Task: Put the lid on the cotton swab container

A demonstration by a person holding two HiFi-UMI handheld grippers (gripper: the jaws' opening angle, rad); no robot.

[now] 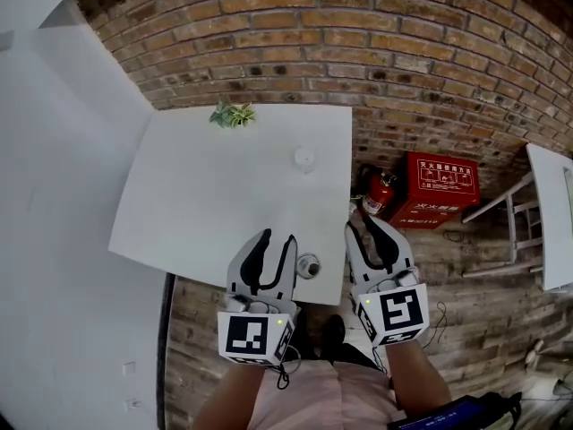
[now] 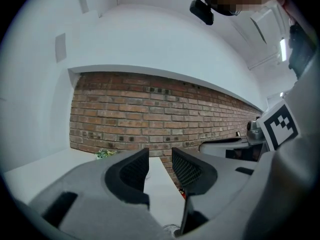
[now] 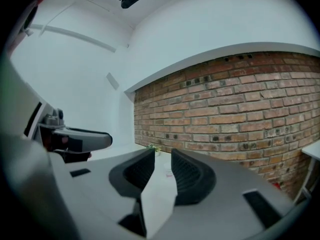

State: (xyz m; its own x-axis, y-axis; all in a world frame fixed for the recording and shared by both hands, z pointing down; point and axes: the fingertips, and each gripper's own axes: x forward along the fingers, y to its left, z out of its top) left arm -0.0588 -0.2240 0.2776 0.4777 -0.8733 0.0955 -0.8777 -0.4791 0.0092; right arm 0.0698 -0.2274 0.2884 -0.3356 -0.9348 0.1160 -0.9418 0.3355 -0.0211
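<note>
A white table (image 1: 206, 204) stands against the brick wall. A small round greyish object with a dark middle (image 1: 308, 265) sits by the table's front edge, just right of my left gripper (image 1: 277, 238). A small white round object (image 1: 304, 158) lies farther back; which of the two is the lid I cannot tell. My left gripper is open and empty over the front edge, its gap (image 2: 160, 160) showing only table. My right gripper (image 1: 365, 225) hangs beyond the table's right front corner, open, with nothing between its jaws (image 3: 162, 166). The white object (image 3: 168, 172) shows through that gap.
A small green plant (image 1: 233, 115) stands at the table's back edge. On the floor to the right are a red fire extinguisher (image 1: 380, 192) and a red box (image 1: 440, 189). Another white table (image 1: 551, 213) is at the far right. The person's legs show below.
</note>
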